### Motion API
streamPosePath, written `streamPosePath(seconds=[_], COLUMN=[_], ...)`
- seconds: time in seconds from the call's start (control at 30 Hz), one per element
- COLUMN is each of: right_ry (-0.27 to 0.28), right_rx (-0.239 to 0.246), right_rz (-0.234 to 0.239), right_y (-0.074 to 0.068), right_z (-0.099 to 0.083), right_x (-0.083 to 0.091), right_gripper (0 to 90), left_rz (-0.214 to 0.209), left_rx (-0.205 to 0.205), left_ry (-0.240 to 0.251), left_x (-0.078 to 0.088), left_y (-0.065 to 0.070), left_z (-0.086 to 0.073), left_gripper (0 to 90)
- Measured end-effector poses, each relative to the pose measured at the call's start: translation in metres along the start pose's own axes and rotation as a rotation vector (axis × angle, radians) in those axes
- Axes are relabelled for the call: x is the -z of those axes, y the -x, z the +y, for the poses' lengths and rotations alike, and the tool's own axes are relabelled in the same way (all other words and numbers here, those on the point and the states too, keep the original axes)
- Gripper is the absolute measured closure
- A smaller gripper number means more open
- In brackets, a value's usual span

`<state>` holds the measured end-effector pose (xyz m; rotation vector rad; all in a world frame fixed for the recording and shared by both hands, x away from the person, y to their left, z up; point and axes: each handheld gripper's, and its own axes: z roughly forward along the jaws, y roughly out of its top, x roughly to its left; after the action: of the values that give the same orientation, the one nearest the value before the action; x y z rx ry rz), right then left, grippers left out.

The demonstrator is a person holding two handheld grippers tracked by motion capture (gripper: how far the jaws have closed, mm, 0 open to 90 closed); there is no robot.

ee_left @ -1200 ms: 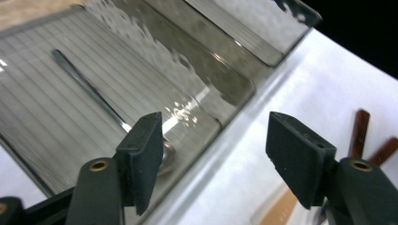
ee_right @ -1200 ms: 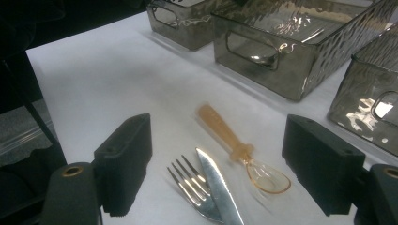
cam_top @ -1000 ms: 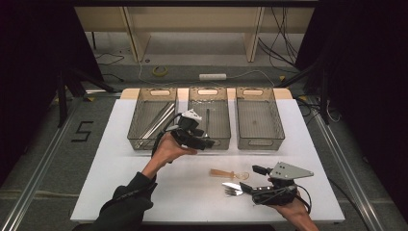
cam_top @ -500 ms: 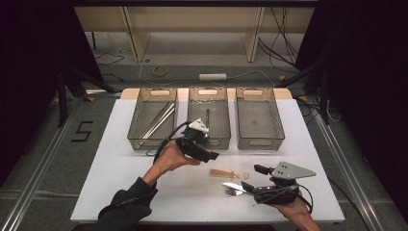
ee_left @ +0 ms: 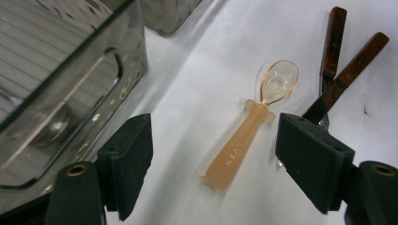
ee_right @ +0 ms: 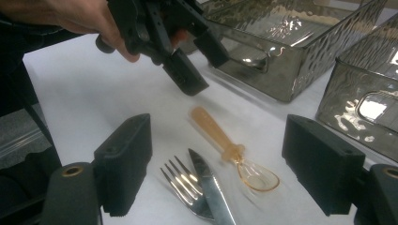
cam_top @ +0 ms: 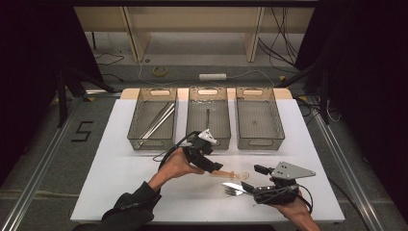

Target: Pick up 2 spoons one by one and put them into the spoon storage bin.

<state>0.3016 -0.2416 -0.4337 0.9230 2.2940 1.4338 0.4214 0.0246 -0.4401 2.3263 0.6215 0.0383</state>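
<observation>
Since a second ago: we see the left gripper (cam_top: 215, 168) has come away from the front of the middle bin (cam_top: 208, 118) and dropped toward the orange plastic spoon (cam_top: 231, 175); the right gripper (cam_top: 248, 188) has kept its place.
Left gripper jaws: we see them spread wide in the left gripper view (ee_left: 213, 154), having just been opening, with the spoon's handle (ee_left: 237, 150) lying on the table between the two pads, neither pad touching it.
Spoon: we find it flat on the white table (cam_top: 120, 168), in front of the middle bin, handle end toward the left gripper and clear bowl (ee_left: 279, 82) pointing away from it.
Right gripper jaws: we see them parted in the right gripper view (ee_right: 216, 178), with nothing pressed between the pads; the gripper sits low at the table's near edge, right of the spoon.
Fork and knife: we see a fork (ee_right: 185, 187) and a knife (ee_right: 213, 190) lying side by side on the table just in front of the right gripper, their tips close to the spoon's bowl; their brown handles (ee_left: 349, 75) show in the left gripper view.
Bins: we count three clear bins in a row at the far side; the left bin (cam_top: 154, 118) holds long metal utensils (cam_top: 156, 122), the middle bin holds a dark slim piece, and what lies in the right bin (cam_top: 257, 118) we cannot tell.
</observation>
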Motion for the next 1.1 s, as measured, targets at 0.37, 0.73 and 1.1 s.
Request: streamPosePath(seconds=[0.37, 0.73, 1.1], right_ry=[-0.004, -0.004, -0.008], right_rx=[0.004, 0.006, 0.008], right_rz=[0.003, 0.003, 0.005], right_y=[0.0, -0.001, -0.001], right_z=[0.0, 0.0, 0.0], right_x=[0.0, -0.001, -0.001], right_gripper=[25.6, 25.6, 25.6], left_rz=[-0.007, -0.002, -0.005], left_rx=[-0.028, -0.063, -0.11], left_ry=[-0.08, -0.127, -0.161], left_x=[-0.017, -0.024, -0.029], left_y=[0.004, 0.006, 0.009], left_z=[-0.006, -0.009, -0.011], left_gripper=[27.5, 30.5, 47.4])
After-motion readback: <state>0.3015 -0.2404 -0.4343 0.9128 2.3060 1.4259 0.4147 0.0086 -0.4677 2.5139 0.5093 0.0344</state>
